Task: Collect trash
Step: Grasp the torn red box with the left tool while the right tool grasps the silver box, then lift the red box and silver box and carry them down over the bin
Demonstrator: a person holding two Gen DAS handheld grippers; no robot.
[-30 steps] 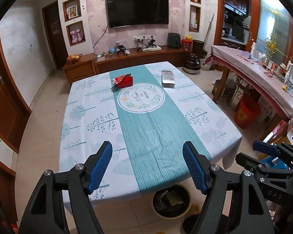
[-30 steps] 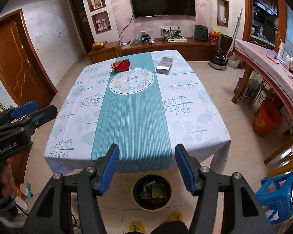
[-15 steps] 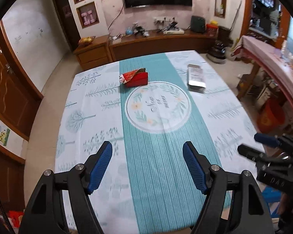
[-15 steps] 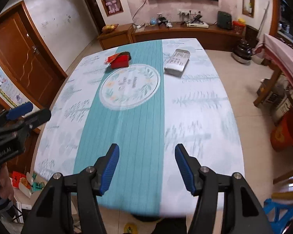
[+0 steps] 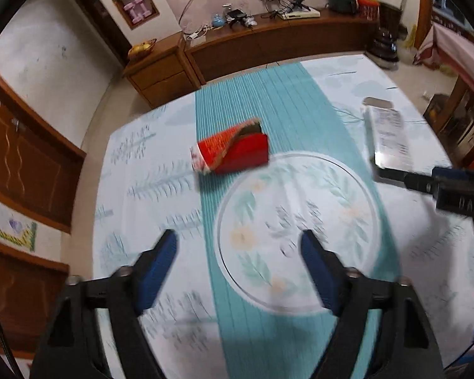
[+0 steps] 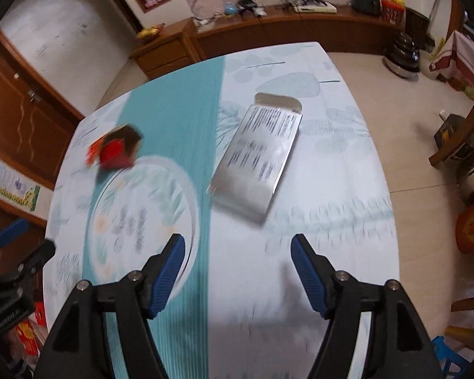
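Left wrist view: both tools have swung in over the tabletop (image 5: 136, 189), jaws just spreading wider, empty. Left tool (image 5: 238, 252) faces the red box (image 5: 233, 151), right tool (image 6: 237, 254) the silver box (image 6: 259, 161); pickup looks imminent.

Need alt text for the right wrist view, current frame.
The open right gripper, holding nothing, hangs over a tablecloth just short of a flat silver carton. A red box lies further left on the teal stripe, and the left gripper shows at the left edge.

Bare tablecloth (image 6: 316, 189) under both grippers, red box (image 5: 237, 151) and silver box (image 6: 259, 158) the only obstacles, well apart.
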